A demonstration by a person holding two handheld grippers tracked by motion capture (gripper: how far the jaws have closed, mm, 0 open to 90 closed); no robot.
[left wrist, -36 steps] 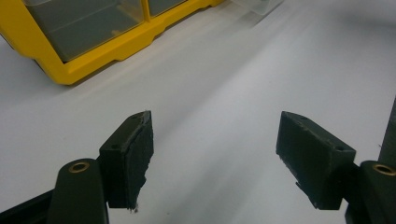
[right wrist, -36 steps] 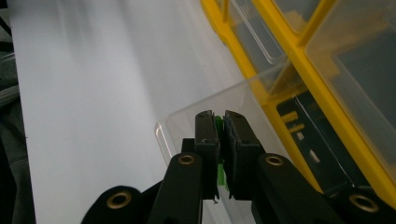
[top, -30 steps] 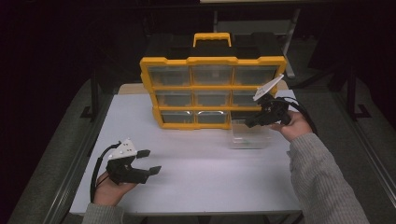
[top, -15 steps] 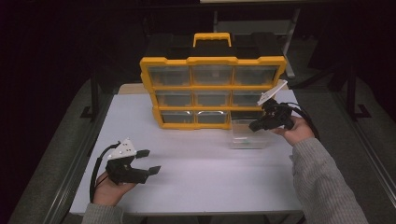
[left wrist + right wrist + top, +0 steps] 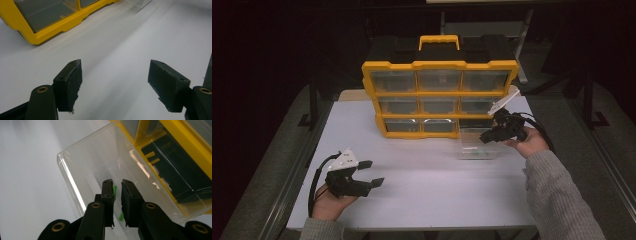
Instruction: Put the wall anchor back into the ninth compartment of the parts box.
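Note:
A clear plastic drawer bin (image 5: 468, 152) (image 5: 72, 180) stands on the white table in front of the yellow drawer organizer (image 5: 439, 95) (image 5: 175, 135). Small green pieces (image 5: 482, 150) lie in it. My right gripper (image 5: 482, 138) (image 5: 118, 183) dips into the bin from its right side. Its jaws have just been opening and stand a narrow gap apart, and a green piece (image 5: 115, 190) shows in that gap, not visibly pinched. My left gripper (image 5: 377, 172) (image 5: 116, 75) rests at the front left of the table, wide open with nothing between its jaws.
The organizer's bottom-right slot (image 5: 474, 122) (image 5: 180, 177) is dark, with no drawer in it. Its other drawers are in place, and a black handle case stands behind it. The white table (image 5: 427, 200) ends in dark gaps on both sides.
My right gripper has sunk a little toward the clear bin and its jaws have parted slightly. The left gripper has kept still.

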